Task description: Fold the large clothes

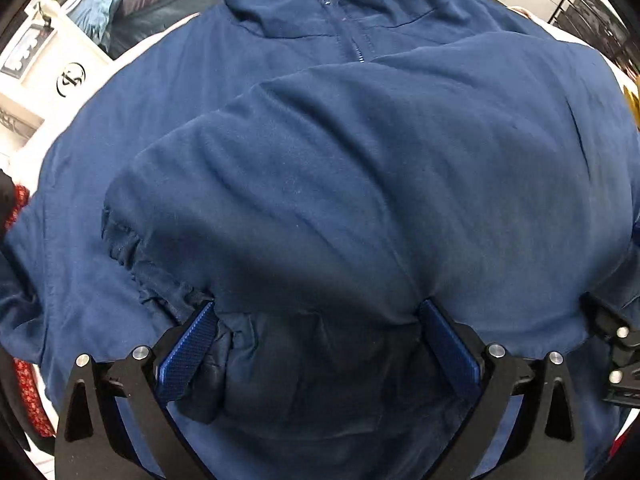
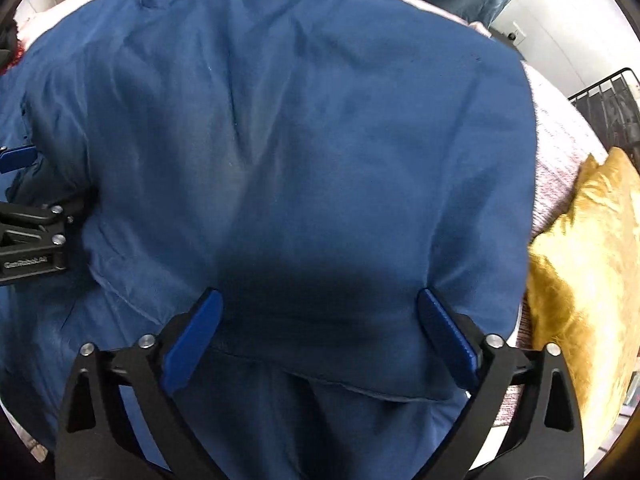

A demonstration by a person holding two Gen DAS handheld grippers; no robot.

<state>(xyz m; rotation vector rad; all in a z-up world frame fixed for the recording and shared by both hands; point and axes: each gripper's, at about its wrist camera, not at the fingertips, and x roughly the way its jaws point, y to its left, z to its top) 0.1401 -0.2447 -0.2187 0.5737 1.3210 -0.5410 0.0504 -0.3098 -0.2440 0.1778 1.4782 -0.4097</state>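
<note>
A large navy blue zip jacket lies spread on a bed, collar and zip at the far side. One sleeve is folded across its front, with the elastic cuff at the left. My left gripper is open, its blue pads on either side of the jacket's near hem fabric. My right gripper is open too, fingers straddling the jacket near its hem. The right gripper's black body shows at the right edge of the left wrist view; the left gripper shows at the left edge of the right wrist view.
A gold velvet cushion lies right of the jacket on a pinkish-white bedspread. Other blue and grey clothes are piled behind the collar. White furniture stands at the far left, a black metal rack at the far right, red patterned fabric at the left.
</note>
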